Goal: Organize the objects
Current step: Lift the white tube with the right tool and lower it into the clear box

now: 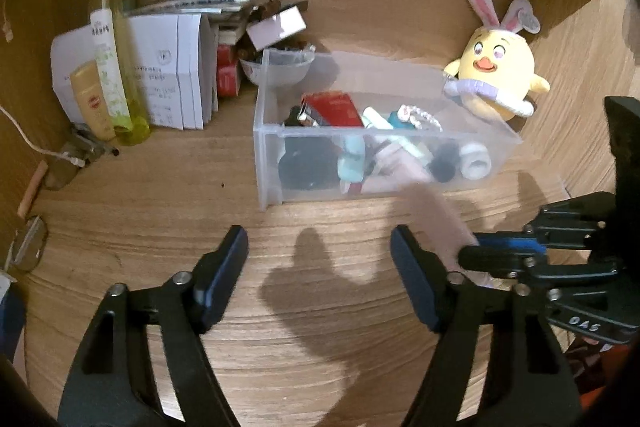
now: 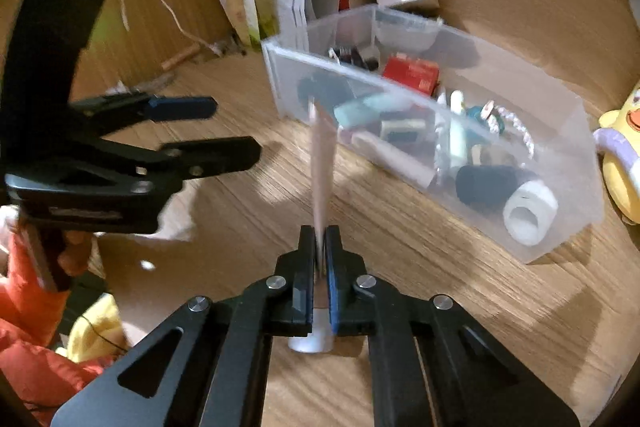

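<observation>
While the right gripper (image 2: 319, 243) clenches its fingers on a pale pink tube (image 2: 322, 163), the tube stands up from the fingers, just in front of the clear plastic bin (image 2: 560, 235) on the wooden table (image 2: 400, 227). Bare table lies open between both grippers and the bin's near wall. The left gripper (image 1: 320, 267) hangs released, nothing between its fingers. Only the left view shows the whole yellow chick plush (image 1: 500, 75) at the bin's far right corner; only the right view shows the tube's white cap (image 2: 310, 341) below the fingers.
</observation>
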`<state>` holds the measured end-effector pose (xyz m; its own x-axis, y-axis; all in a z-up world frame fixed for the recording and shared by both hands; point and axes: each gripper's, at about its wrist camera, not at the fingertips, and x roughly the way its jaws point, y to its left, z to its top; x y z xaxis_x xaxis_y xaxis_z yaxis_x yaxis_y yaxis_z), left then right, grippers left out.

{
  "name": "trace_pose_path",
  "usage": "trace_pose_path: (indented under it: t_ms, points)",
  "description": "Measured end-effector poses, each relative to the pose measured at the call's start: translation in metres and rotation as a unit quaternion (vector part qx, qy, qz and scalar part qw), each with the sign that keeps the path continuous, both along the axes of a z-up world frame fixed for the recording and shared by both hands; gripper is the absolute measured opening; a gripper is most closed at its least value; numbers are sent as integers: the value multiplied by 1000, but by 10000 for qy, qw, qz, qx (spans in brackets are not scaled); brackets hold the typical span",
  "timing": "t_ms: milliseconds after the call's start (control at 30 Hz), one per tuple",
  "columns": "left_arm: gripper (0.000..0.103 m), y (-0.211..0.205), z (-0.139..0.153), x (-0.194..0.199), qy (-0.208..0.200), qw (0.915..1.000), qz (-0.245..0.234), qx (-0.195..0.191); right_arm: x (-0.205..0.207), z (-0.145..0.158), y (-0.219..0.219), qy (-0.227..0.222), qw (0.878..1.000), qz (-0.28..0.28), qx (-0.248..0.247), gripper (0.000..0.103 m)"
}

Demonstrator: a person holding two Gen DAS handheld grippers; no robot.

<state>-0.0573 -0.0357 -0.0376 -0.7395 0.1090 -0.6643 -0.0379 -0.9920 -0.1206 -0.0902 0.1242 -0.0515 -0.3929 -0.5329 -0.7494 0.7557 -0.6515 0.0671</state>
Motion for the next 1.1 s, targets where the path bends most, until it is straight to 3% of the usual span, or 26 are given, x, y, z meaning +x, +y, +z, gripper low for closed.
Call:
trace_pose_path:
  t_ms: [267, 533, 700, 900, 1100]
  points:
    - [49, 7, 16, -1, 252, 9997, -54, -34, 7, 35, 13, 381, 9984, -182, -379, 5]
    - [47, 15, 35, -7, 548, 9984, -124, 37, -13, 70, 31, 769, 9907, -736, -851, 5]
    - [47, 22, 47, -10, 759, 9970, -120, -29, -30, 91, 43, 1271, 9796, -1292, -867, 5]
    - [47, 25, 55, -16, 910, 9958, -11, -103, -62, 91, 38, 1863, 9651, -1822, -244, 5]
    - [47, 23, 50, -25, 855, 9962, 88, -139, -86, 63, 14, 1754, 9695, -1691, 267, 5]
